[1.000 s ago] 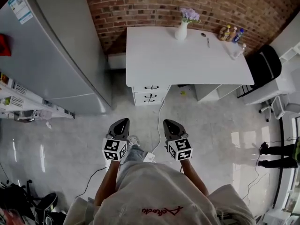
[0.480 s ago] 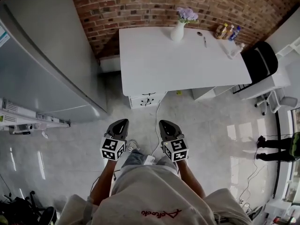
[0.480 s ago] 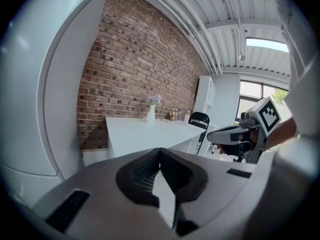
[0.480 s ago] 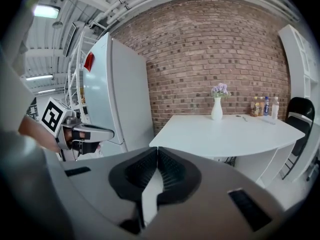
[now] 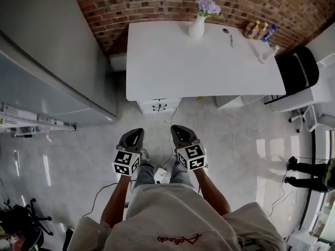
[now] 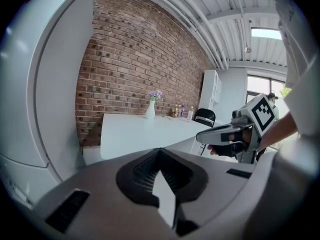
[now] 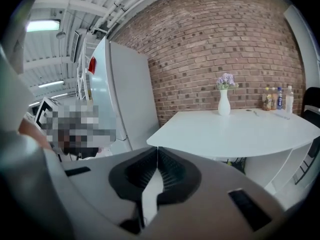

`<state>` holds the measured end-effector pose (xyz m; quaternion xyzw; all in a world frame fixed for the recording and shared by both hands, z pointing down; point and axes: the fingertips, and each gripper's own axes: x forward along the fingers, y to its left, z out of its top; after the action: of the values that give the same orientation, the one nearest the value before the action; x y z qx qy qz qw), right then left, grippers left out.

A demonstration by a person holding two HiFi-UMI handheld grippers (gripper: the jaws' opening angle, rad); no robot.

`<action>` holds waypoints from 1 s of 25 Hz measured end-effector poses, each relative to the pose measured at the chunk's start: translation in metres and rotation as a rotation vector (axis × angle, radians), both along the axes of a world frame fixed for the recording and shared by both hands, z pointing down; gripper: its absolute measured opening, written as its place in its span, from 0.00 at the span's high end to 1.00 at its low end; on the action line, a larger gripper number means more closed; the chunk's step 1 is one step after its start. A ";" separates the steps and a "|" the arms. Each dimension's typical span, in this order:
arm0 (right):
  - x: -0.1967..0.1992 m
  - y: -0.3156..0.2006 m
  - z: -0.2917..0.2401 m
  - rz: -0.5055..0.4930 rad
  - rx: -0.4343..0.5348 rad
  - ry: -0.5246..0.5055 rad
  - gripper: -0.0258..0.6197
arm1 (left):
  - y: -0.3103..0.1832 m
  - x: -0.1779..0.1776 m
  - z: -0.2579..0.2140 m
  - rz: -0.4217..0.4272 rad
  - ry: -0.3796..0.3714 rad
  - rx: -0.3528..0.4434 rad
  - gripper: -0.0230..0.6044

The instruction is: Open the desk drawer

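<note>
The white desk (image 5: 172,72) stands against the brick wall. Its drawer stack (image 5: 158,106) shows under the front left edge, with dark handles and every drawer closed. My left gripper (image 5: 134,135) and right gripper (image 5: 177,131) are held side by side over the floor, short of the drawers and apart from them. Both point toward the desk. In the left gripper view the left gripper (image 6: 160,150) has its jaws together and empty, with the desk top (image 6: 135,131) ahead. The right gripper (image 7: 157,148) is likewise shut on nothing, facing the desk (image 7: 235,131).
A tall grey refrigerator (image 5: 47,61) stands left of the desk. On the desk are a white vase with flowers (image 5: 198,27) and bottles (image 5: 260,30). A black chair (image 5: 296,69) is at the right. A white cable and power strip (image 5: 160,175) lie on the floor by my feet.
The desk has come closer and its drawer fronts now sit tucked under the top's edge. Both grippers moved forward together toward it, still shut.
</note>
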<state>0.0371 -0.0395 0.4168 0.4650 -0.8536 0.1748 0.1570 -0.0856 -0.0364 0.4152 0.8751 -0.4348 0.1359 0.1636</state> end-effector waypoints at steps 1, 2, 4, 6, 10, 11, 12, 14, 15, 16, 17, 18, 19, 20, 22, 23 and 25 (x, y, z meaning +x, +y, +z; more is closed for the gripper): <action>0.004 -0.002 0.000 -0.013 0.001 -0.001 0.93 | 0.002 0.006 0.000 -0.011 0.003 -0.001 0.94; 0.008 -0.004 -0.001 -0.022 0.003 -0.002 0.93 | 0.003 0.012 0.000 -0.019 0.006 -0.001 0.94; 0.016 -0.009 -0.001 -0.030 0.009 -0.002 0.93 | 0.004 0.022 0.001 -0.023 0.005 -0.002 0.94; 0.022 -0.014 0.001 -0.023 0.009 -0.008 0.93 | 0.004 0.028 0.003 -0.018 0.001 -0.005 0.94; 0.026 -0.019 0.014 0.008 -0.017 -0.026 0.93 | 0.001 0.030 0.011 -0.011 0.000 -0.018 0.94; 0.026 -0.020 0.020 0.014 -0.028 -0.029 0.93 | -0.001 0.029 0.014 -0.011 0.000 -0.023 0.94; 0.025 -0.022 0.027 0.020 -0.040 -0.030 0.93 | -0.004 0.028 0.019 -0.010 -0.001 -0.028 0.94; 0.024 -0.023 0.045 0.032 -0.072 -0.029 0.93 | -0.008 0.026 0.031 -0.007 0.002 -0.044 0.94; 0.023 -0.021 0.055 0.040 -0.091 -0.028 0.93 | -0.009 0.026 0.038 -0.005 0.005 -0.055 0.94; 0.023 -0.019 0.067 0.047 -0.111 -0.029 0.93 | -0.008 0.026 0.046 -0.003 0.009 -0.067 0.94; 0.023 -0.016 0.078 0.055 -0.130 -0.030 0.93 | -0.007 0.027 0.055 0.001 0.012 -0.079 0.94; 0.022 -0.013 0.089 0.062 -0.149 -0.032 0.93 | -0.006 0.027 0.064 0.005 0.013 -0.091 0.94; 0.021 -0.010 0.101 0.068 -0.167 -0.033 0.93 | -0.005 0.028 0.074 0.008 0.015 -0.103 0.94; 0.020 -0.006 0.111 0.073 -0.186 -0.033 0.93 | -0.004 0.028 0.083 0.012 0.017 -0.115 0.94; 0.018 -0.001 0.132 0.078 -0.219 -0.036 0.93 | -0.002 0.029 0.100 0.017 0.021 -0.136 0.94; 0.017 0.000 0.141 0.081 -0.232 -0.039 0.93 | -0.002 0.029 0.108 0.017 0.021 -0.144 0.94; 0.015 0.000 0.160 0.086 -0.252 -0.047 0.93 | -0.004 0.029 0.123 0.015 0.022 -0.151 0.94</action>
<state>0.0524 -0.0393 0.5764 0.4734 -0.8077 0.2978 0.1866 -0.0561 -0.0405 0.5387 0.8648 -0.4151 0.1599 0.2328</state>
